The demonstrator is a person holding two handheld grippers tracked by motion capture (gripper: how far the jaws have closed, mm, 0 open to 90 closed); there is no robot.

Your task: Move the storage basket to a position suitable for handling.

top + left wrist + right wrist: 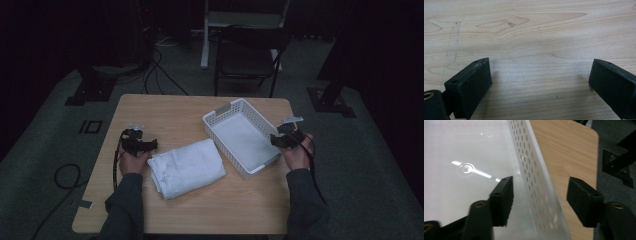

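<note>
Your right gripper [537, 195] straddles basket [220, 118] wall, jaws apart, no squeeze. Left gripper [540, 82] wide, nothing between jaws, beside towel [186, 167]. Towel folded on table [165, 107], not in basket yet; basket holds nothing. Loading left.

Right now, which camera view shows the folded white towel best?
The high view: the folded white towel lies whole on the table, between the left gripper and the white basket. The left gripper view gives bare wood, the right gripper view the basket wall.
</note>
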